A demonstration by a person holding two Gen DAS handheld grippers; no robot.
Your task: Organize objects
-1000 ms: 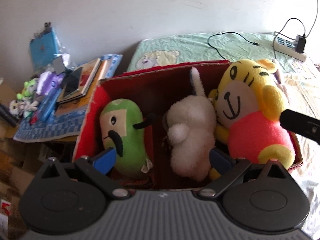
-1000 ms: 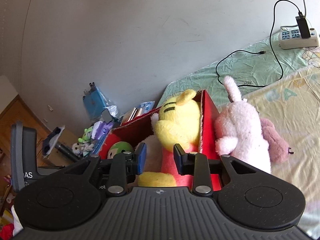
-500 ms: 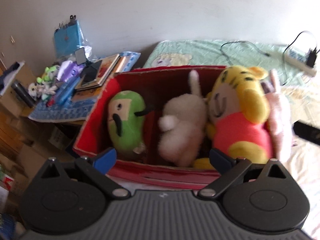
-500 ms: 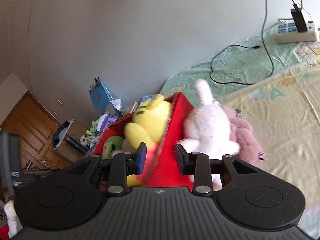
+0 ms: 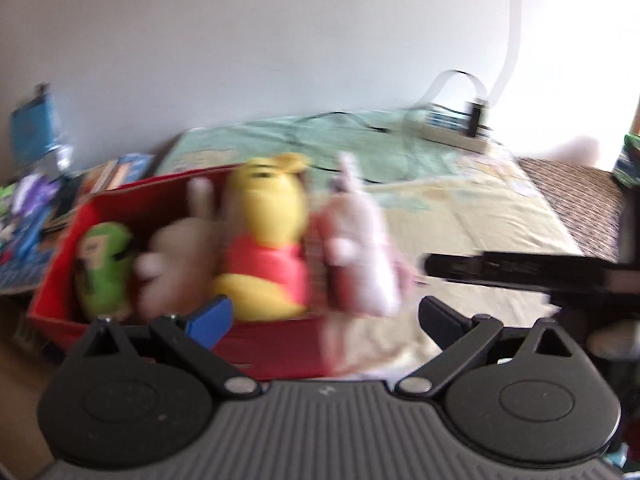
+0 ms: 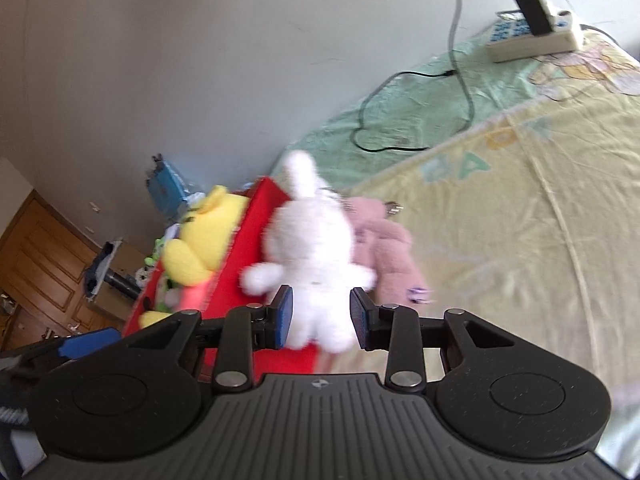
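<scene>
White bunny plush (image 6: 310, 256) lies between the right gripper (image 6: 320, 322) open jaws.

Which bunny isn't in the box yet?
Find the red box on the bed. Just outside its right wall a white bunny stands upright, with a pink plush lying behind. It is white with one tall ear; its neighbour is pink.

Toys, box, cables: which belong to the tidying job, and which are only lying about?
Job: red box, yellow toy, green toy, white rabbit, pink toy.
Lying about: power strip, black cable, books.
</scene>
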